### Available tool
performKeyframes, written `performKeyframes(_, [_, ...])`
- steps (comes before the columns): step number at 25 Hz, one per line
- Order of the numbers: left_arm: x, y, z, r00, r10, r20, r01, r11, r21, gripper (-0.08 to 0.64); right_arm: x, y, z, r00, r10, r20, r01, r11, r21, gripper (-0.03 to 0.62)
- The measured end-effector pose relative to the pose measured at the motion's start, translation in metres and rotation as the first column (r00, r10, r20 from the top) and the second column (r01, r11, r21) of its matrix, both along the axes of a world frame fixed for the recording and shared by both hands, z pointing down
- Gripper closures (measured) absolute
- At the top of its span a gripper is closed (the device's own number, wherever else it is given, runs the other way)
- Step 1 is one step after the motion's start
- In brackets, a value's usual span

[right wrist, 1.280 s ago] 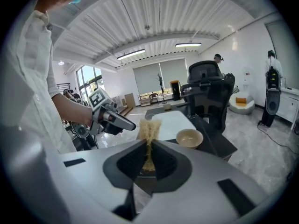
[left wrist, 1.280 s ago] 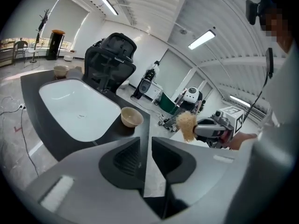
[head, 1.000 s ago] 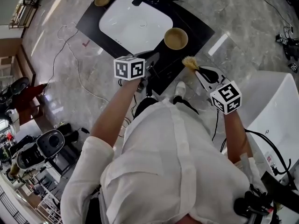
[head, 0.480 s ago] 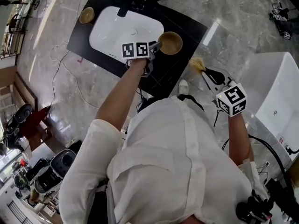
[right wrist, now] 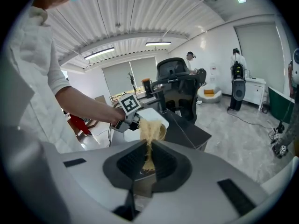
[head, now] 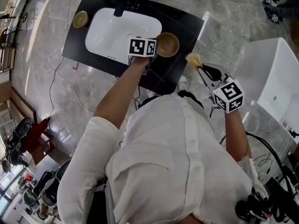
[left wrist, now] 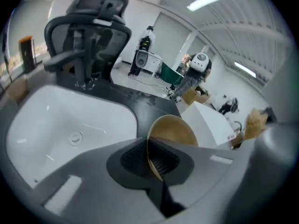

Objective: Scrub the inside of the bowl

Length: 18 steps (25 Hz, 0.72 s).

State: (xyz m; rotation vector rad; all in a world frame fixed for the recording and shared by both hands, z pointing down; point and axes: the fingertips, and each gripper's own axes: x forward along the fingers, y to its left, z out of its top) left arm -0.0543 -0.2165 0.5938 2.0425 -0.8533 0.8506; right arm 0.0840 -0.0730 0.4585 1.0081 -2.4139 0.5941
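Note:
A tan wooden bowl [head: 168,44] stands on the black counter [head: 184,22] just right of the white sink [head: 112,31]. My left gripper [head: 154,46] is shut on the bowl's near-left rim; in the left gripper view the bowl [left wrist: 176,128] has its rim pinched between the jaws of the left gripper [left wrist: 150,158]. My right gripper [head: 203,71] hovers off the counter's right edge, shut on a straw-coloured fibre scrubber [head: 192,58]. The right gripper view shows the scrubber [right wrist: 149,129] sticking up out of the right gripper [right wrist: 146,164], apart from the bowl.
A second small bowl [head: 80,18] sits at the sink's far left corner. A black office chair [left wrist: 88,29] stands behind the sink. A big white tub [head: 275,83] is on the right, and cables [head: 60,59] lie on the marble floor.
My left gripper has reached forward to the bowl and closed on its rim. The right gripper with the scrubber has stayed near the counter's right edge.

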Motion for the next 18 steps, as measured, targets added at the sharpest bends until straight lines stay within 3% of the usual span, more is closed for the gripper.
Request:
performKeyframes(5, [-0.007,0.016,-0.047,0.974,0.13,0.184,-0.164,0.969,0.183,0.543,-0.019,-0.01,-0.012,0.997,-0.059,-0.054,0.061,0.998,0.031,0.567])
performKeyframes(8, [-0.016,0.028,-0.064,0.957,0.121,0.265,-0.189,0.949,0.252,0.543,-0.04,-0.019,-0.009,0.98,-0.136,-0.148,0.145,0.988,0.054,0.568])
performKeyframes(11, [-0.021,0.038,-0.082,0.935,0.108,0.337,-0.219,0.925,0.311,0.543,-0.066,-0.027,-0.005,0.939,-0.22,-0.263,0.245,0.967,0.068,0.568])
performKeyframes(15, [-0.023,0.049,-0.099,0.92,0.078,0.385,-0.232,0.899,0.372,0.544,-0.098,-0.034,-0.002,0.875,-0.299,-0.381,0.358,0.929,0.095,0.568])
performKeyframes(18, [-0.022,0.058,-0.103,0.929,0.066,0.363,-0.206,0.908,0.364,0.543,-0.111,-0.041,-0.004,0.846,-0.302,-0.439,0.385,0.916,0.113,0.568])
